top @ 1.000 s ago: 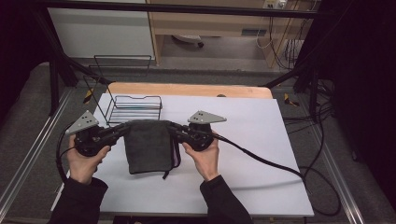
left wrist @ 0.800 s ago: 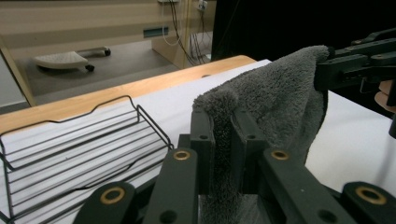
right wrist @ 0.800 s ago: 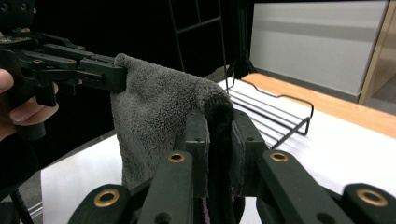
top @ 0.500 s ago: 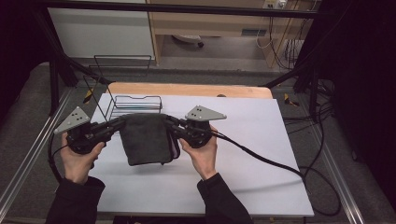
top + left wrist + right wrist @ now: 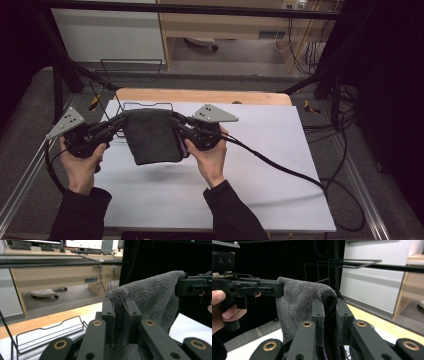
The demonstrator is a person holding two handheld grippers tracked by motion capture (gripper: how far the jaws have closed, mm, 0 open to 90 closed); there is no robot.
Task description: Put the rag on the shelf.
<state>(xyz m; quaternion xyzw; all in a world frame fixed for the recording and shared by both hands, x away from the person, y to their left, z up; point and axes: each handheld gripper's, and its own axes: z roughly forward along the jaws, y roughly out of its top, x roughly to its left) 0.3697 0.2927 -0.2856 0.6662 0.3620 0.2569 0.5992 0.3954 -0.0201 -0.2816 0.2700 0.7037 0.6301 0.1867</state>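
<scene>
A folded dark grey towel [image 5: 151, 137] hangs in the air above the white table [image 5: 260, 165], held by its two top corners. My left gripper [image 5: 121, 121] is shut on the towel's left corner; in the left gripper view the towel [image 5: 150, 300] is pinched between the jaws of my left gripper [image 5: 119, 315]. My right gripper [image 5: 176, 120] is shut on the right corner, and in the right gripper view the towel [image 5: 299, 300] drapes from the jaws of my right gripper [image 5: 329, 315] across to the other gripper [image 5: 265, 288]. The towel's lower edge hangs free above its shadow.
A black wire rack [image 5: 145, 106] stands on the table behind the towel, partly hidden by it. A wooden strip [image 5: 200, 96] runs along the table's far edge. A thick cable [image 5: 280, 167] trails from my right gripper across the table to the right.
Both grippers have lifted the towel up off the table; it now hangs clear of the surface, higher and closer to the wire rack than before.
</scene>
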